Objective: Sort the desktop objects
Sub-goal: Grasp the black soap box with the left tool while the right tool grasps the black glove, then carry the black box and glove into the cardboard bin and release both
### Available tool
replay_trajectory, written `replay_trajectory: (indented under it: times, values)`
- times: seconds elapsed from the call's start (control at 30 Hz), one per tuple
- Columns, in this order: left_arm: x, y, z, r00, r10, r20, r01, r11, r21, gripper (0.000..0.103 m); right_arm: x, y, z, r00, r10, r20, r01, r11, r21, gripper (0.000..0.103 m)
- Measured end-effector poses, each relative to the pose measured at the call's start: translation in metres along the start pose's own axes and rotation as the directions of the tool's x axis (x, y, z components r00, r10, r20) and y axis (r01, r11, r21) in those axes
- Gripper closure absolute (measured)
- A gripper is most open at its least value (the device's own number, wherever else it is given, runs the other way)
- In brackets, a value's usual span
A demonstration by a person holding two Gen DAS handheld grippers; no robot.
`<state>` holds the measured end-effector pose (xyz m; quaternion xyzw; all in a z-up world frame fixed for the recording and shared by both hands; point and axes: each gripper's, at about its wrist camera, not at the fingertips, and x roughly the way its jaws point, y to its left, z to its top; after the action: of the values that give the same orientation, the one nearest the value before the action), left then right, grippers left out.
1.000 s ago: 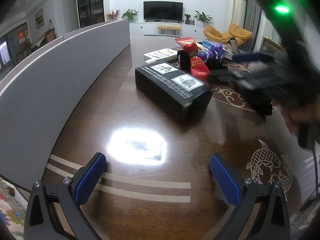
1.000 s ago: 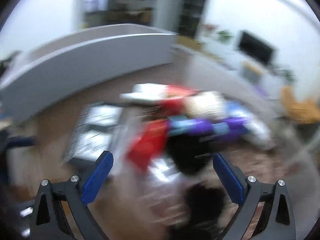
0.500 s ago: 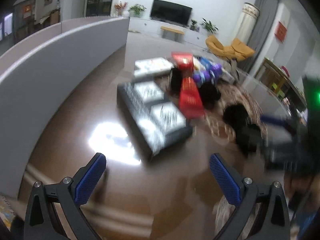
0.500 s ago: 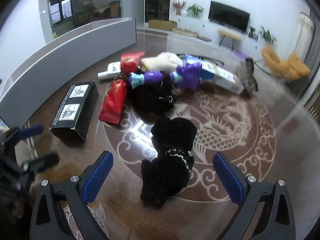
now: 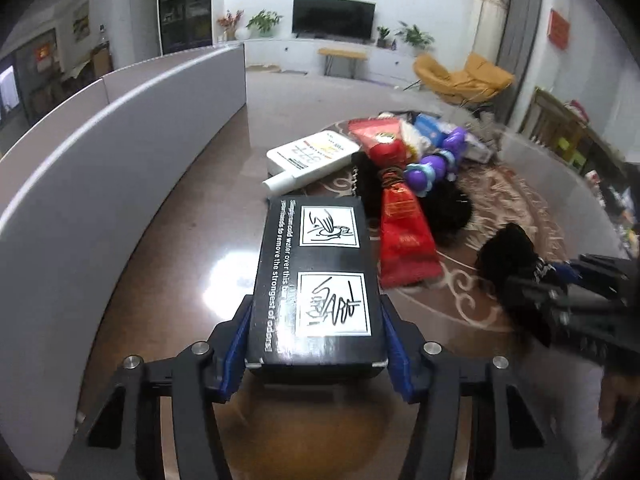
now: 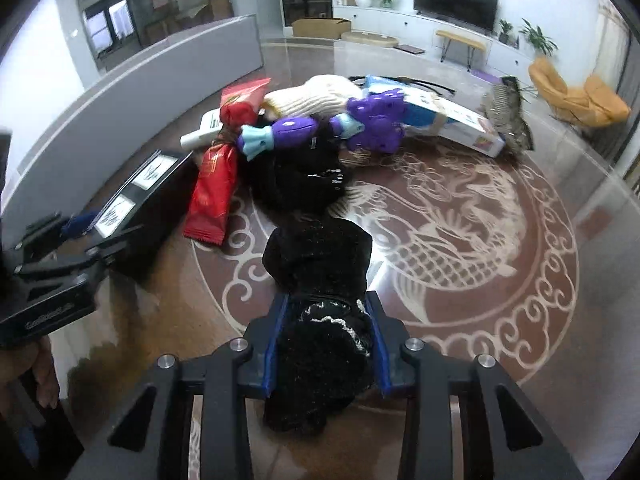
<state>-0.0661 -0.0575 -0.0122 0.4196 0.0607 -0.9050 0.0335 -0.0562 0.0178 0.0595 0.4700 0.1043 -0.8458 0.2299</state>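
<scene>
Clamping, both jaws just closed: left gripper (image 5: 316,354) squeezing the black box's (image 5: 316,276) near end, right gripper (image 6: 325,344) pinching the black knit item (image 6: 320,312), probably readying both for lifting clear of the pile.

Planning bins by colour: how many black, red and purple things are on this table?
Black: 3 (black box, near fuzzy piece, far fuzzy piece)
Red: 2 (long packet, rear packet)
Purple: 1 (purple toy)
Total: 6

Wall-mounted television (image 5: 333,15), yellow armchair (image 5: 464,77), potted plants (image 5: 264,21), grey partition (image 5: 120,120)
</scene>
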Motion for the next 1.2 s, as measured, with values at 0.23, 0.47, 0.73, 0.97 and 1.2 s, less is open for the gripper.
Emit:
replay_trajectory:
  times: [0.23, 0.47, 0.73, 0.97, 1.2]
  values:
    - [-0.07, 0.023, -0.01, 0.991, -0.084, 0.106, 0.094, 0.992, -0.09, 0.046, -0.043, 0.017, 0.014, 0.997, 0.045, 0.058, -0.043, 0.998, -0.039, 0.066]
    - [-0.157, 0.095, 0.015, 0.966, -0.059, 0.253, 0.107, 0.977, -0.182, 0.046, -0.081, 0.102, 0.087, 0.966, 0.181, 0.183, -0.154, 0.977, -0.148, 0.066]
    - [-0.153, 0.228, 0.043, 0.974, 0.152, 0.166, -0.097, 0.949, -0.3, 0.046, -0.063, 0.257, 0.162, 0.917, 0.366, 0.16, -0.31, 0.904, -0.294, 0.066]
    - [-0.092, 0.276, 0.039, 0.971, 0.228, -0.076, -0.241, 0.928, -0.286, 0.043, 0.028, 0.333, 0.179, 0.949, 0.31, -0.059, -0.312, 0.893, -0.323, 0.046]
    - [-0.128, 0.256, 0.034, 0.951, 0.305, 0.047, -0.282, 0.921, -0.268, 0.035, 0.016, 0.296, 0.171, 0.941, 0.336, 0.052, -0.315, 0.92, -0.235, 0.023]
